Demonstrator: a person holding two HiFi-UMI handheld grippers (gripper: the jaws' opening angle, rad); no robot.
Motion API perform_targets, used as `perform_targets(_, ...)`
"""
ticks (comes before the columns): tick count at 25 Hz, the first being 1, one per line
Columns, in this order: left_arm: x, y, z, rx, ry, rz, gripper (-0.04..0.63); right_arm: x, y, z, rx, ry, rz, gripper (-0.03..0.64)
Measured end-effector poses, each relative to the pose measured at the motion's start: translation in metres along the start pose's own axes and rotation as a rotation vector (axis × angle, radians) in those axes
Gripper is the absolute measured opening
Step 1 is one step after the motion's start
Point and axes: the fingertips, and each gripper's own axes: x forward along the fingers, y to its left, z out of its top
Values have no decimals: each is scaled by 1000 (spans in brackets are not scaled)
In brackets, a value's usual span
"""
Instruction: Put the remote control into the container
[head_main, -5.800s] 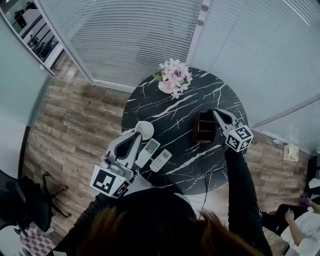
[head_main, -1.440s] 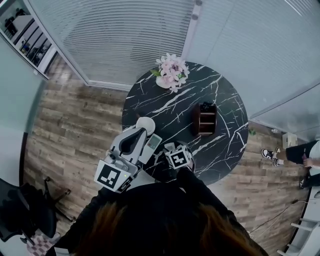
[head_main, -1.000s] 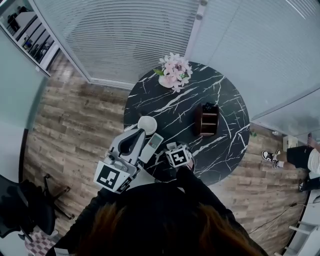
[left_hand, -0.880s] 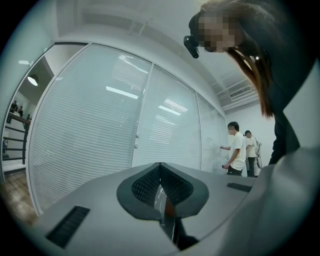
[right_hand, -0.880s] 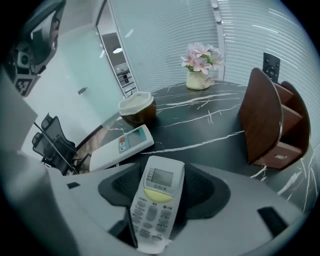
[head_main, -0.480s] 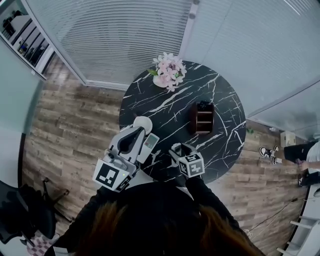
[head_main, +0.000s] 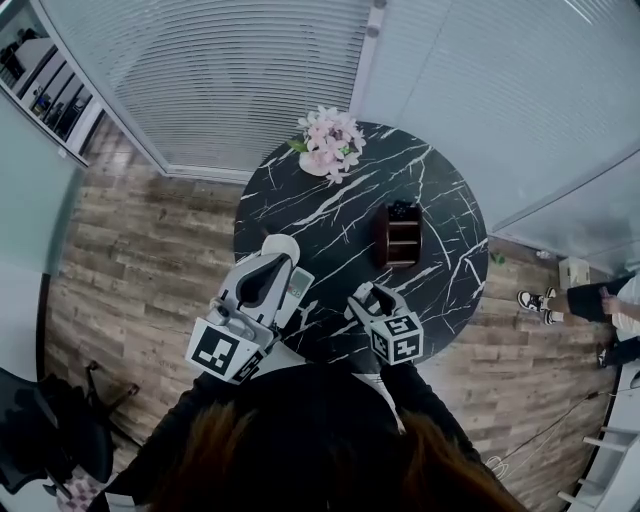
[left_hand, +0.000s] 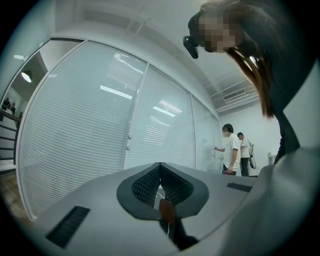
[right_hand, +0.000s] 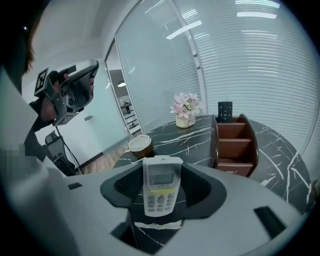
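A white remote control (right_hand: 161, 192) stands upright between the pads of my right gripper (right_hand: 162, 175), held above the black marble table (head_main: 330, 215). Those jaws have just been closing on it. In the head view the right gripper (head_main: 364, 296) hovers over the table's near edge. The brown stepped container (head_main: 403, 238) (right_hand: 235, 145) lies ahead of it, with a black remote (right_hand: 225, 111) in its top slot. My left gripper (head_main: 276, 264) (left_hand: 160, 182) is shut and empty, raised at the table's left. A second white remote (head_main: 298, 287) lies on the table beside it.
Pink flowers in a vase (head_main: 325, 135) (right_hand: 184, 107) stand at the table's far side. A coconut-shell bowl (head_main: 281, 246) (right_hand: 140, 145) sits near the left edge. Glass walls with blinds surround the table. Two people (left_hand: 232, 152) stand at a wall; another person's legs (head_main: 590, 300) show at right.
My right gripper has risen from the table's near edge and shifted right, taking the white remote with it. The left gripper has kept still.
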Motion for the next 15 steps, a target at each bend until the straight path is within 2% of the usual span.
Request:
perform_targets(4, -3, 2, 2, 5, -5, 8, 8, -22, -23, 41, -10, -129, -67, 241)
perform_targets(9, -7, 4, 3, 9, -4, 19, 8, -51, -75, 106, -31, -309, -204, 241)
perform_targets(15, -11, 5, 5, 12, -1, 26, 8, -63, -123, 148, -25, -429, -323, 241)
